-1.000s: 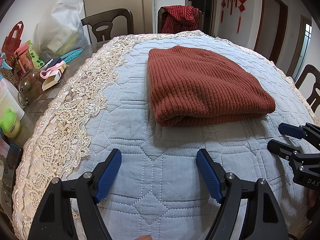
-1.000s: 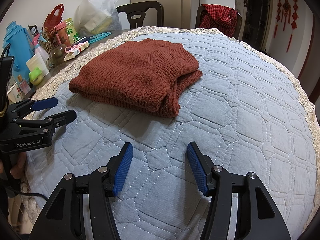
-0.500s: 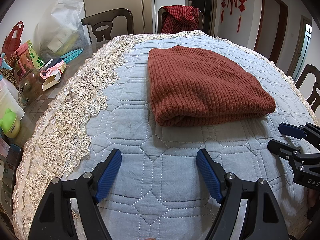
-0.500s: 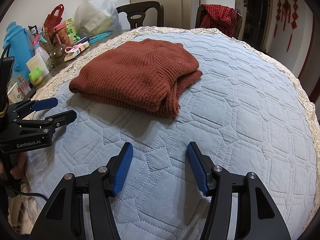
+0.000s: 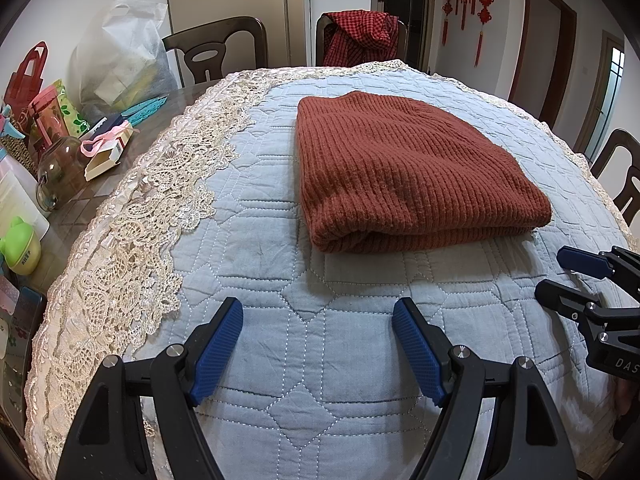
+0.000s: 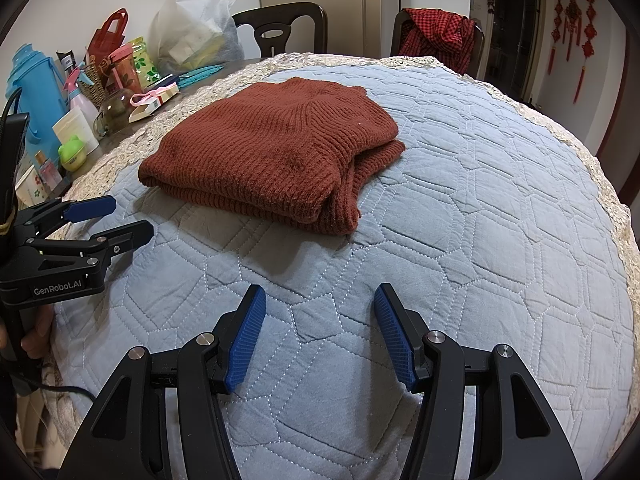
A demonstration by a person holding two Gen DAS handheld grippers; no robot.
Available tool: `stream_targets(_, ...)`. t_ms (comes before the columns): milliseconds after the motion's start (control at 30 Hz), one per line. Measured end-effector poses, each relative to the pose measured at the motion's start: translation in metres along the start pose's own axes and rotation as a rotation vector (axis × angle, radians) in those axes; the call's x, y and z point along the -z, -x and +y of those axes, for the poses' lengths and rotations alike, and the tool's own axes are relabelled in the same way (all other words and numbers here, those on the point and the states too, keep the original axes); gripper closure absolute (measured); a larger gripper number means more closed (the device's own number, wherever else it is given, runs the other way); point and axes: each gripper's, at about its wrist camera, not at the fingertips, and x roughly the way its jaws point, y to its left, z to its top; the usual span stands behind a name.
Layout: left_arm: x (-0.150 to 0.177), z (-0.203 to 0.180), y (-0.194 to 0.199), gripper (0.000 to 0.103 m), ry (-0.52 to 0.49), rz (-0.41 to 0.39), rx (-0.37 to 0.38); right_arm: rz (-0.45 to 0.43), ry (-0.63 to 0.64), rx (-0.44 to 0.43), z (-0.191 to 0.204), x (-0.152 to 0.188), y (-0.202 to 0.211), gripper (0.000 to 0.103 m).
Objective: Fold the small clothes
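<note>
A rust-red knitted sweater (image 5: pixel 404 172) lies folded in a thick stack on the blue quilted cover (image 5: pixel 312 344); the right wrist view shows the sweater (image 6: pixel 276 152) from its other side, with layered edges on the right. My left gripper (image 5: pixel 318 332) is open over bare quilt, well short of the sweater's near fold, nothing between its blue pads. My right gripper (image 6: pixel 320 324) is open too, also over bare quilt. Each gripper appears in the other's view: the right gripper (image 5: pixel 560 276) at the right edge, the left gripper (image 6: pixel 128 216) at the left edge.
A lace border (image 5: pixel 132 240) rims the quilt. The table's left part holds clutter: a white bag (image 5: pixel 120 60), a glass jar (image 5: pixel 60 172), a blue jug (image 6: pixel 36 92), a green frog toy (image 6: pixel 72 152). Chairs (image 5: pixel 216 52) stand behind, one draped with a red checked garment (image 5: pixel 360 36).
</note>
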Motion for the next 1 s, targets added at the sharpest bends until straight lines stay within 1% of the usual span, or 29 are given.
stream_targets(1000, 0.0015, 0.0028, -0.0003, 0.023, 0.002, 0.001, 0.003, 0.0, 0.0, 0.001, 0.0009, 0.0001, 0.0001, 0.045)
